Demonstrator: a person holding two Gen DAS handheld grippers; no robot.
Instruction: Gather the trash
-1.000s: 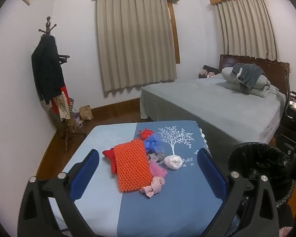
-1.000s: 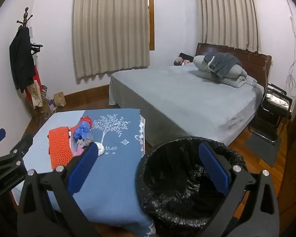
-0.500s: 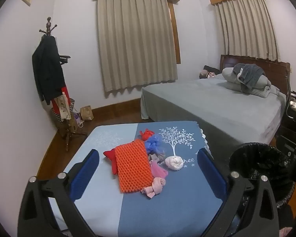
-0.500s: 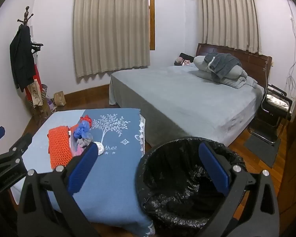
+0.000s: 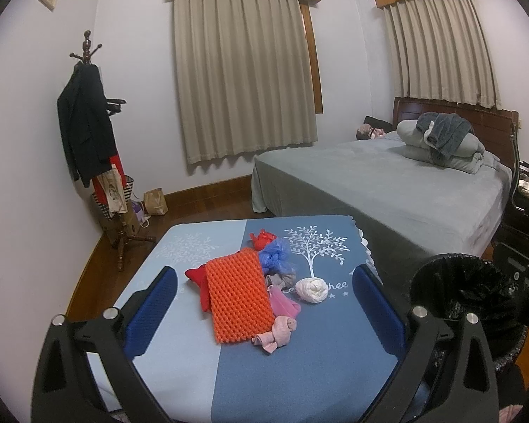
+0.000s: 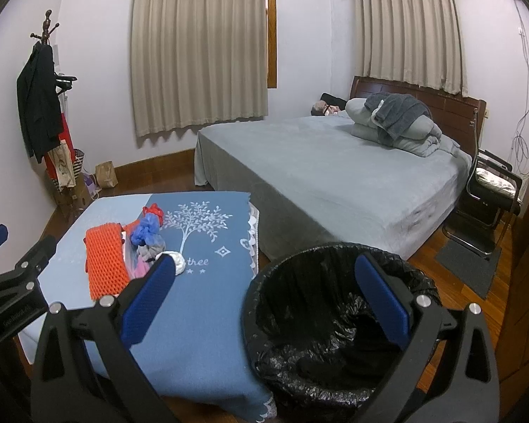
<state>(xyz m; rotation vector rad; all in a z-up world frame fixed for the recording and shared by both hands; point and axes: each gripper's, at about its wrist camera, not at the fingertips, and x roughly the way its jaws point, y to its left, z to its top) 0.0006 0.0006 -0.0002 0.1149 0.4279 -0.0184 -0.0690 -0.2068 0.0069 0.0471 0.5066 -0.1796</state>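
A heap of trash lies on the blue tablecloth point(image 5: 299, 370): an orange foam net point(image 5: 238, 296), a red scrap point(image 5: 262, 239), a blue crumpled bag point(image 5: 277, 255), a white wad point(image 5: 312, 289), pink pieces point(image 5: 277, 329) and a grey scrap point(image 5: 280, 278). My left gripper point(image 5: 264, 312) hovers open above the near side of the heap, holding nothing. My right gripper point(image 6: 266, 298) is open and empty over the near rim of the black-lined trash bin point(image 6: 338, 320), which stands right of the table. The orange net point(image 6: 104, 255) shows left in the right wrist view.
A grey bed point(image 5: 388, 194) with folded bedding point(image 5: 441, 144) fills the right side. A coat rack point(image 5: 88, 141) with a dark jacket stands by the left wall, a paper bag point(image 5: 155, 202) at its foot. A chair point(image 6: 490, 190) sits beside the bed.
Both views shifted only slightly; the heap sits a little higher in the left wrist view. Both grippers stay open and nothing was picked up.
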